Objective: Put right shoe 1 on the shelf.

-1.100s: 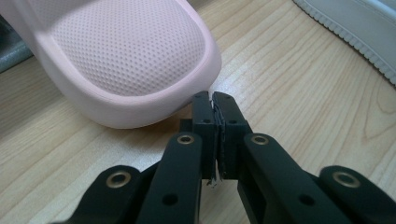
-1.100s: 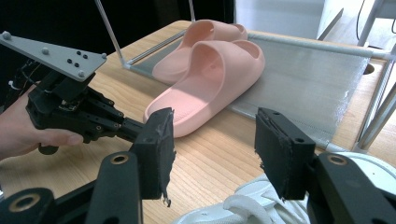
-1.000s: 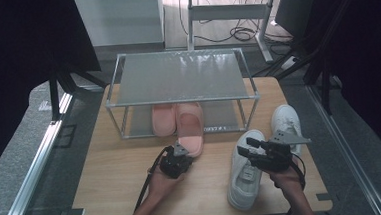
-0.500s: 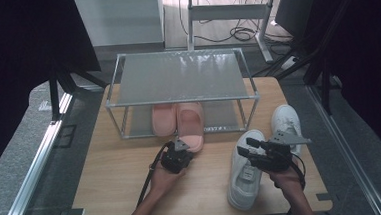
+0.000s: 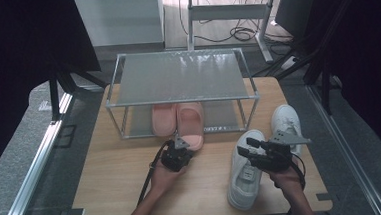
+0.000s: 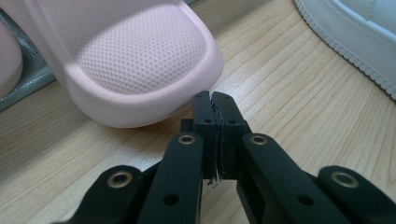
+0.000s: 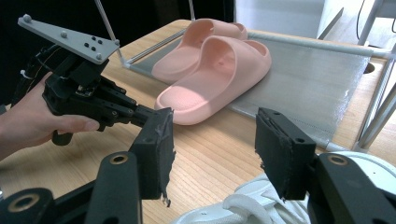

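The near pink slipper (image 5: pixel 191 126) lies with its front half on the lower shelf of the grey metal rack (image 5: pixel 181 77) and its rounded heel end out on the wooden bench (image 5: pixel 113 182), past the rack's front rail. Its twin, the far pink slipper (image 5: pixel 162 120), lies touching it on the left, almost wholly under the rack's top shelf. In the left gripper view the near slipper's (image 6: pixel 135 60) thick sole edge sits just ahead of the left gripper (image 6: pixel 212 100), apart from it by a thin strip of bare wood; the jaws are pressed together with nothing between them. In the high view the left gripper (image 5: pixel 180 149) points at that heel from the bench's middle.

To the right, well apart from the slippers, a white sneaker (image 5: pixel 244 170) lies toe toward the bench's near edge, with a second white sneaker (image 5: pixel 285 124) beside it near the right edge. The right gripper (image 5: pixel 246 150) hangs above the nearer sneaker, its jaws spread wide and empty; in its own view the right gripper (image 7: pixel 212 154) frames open bench, with white laces low between the jaws.

The bench left of the left hand (image 5: pixel 164 178) is open wood out to the edge. No writing or brand mark can be read on the shoes.
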Available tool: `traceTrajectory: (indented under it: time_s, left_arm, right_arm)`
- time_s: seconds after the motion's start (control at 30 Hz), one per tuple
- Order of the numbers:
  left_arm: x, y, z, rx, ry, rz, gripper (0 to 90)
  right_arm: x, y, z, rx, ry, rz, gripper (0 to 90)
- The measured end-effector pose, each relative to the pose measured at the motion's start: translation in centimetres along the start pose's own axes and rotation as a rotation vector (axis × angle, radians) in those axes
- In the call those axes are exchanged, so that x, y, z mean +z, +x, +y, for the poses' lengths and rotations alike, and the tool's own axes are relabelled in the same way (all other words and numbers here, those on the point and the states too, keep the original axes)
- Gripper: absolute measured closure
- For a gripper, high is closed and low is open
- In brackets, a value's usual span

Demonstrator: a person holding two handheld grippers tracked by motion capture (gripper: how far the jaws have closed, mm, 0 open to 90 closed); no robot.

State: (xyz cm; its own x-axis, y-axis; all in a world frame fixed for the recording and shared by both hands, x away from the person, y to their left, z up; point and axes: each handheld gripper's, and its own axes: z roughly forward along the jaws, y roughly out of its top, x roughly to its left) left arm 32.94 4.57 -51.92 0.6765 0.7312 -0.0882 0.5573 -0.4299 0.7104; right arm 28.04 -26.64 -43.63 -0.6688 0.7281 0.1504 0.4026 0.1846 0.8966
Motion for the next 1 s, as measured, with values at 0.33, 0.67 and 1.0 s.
traceTrajectory:
  time_s: [0.33, 0.67, 1.0]
  left_arm:
    - [0.12, 0.16, 0.07, -0.005, -0.001, 0.011, 89.2]
    - [0.28, 0.24, 0.2, -0.009, -0.006, 0.013, 89.3]
    - [0.55, 0.34, 0.44, -0.022, -0.012, 0.025, 89.3]
  right_arm:
    - [-0.01, 0.01, 0.0, 0.0, -0.001, 0.0, 48.0]
    - [-0.03, -0.02, 0.0, 0.001, -0.002, -0.001, 48.0]
    - [-0.03, -0.05, -0.02, 0.004, -0.001, 0.001, 48.0]
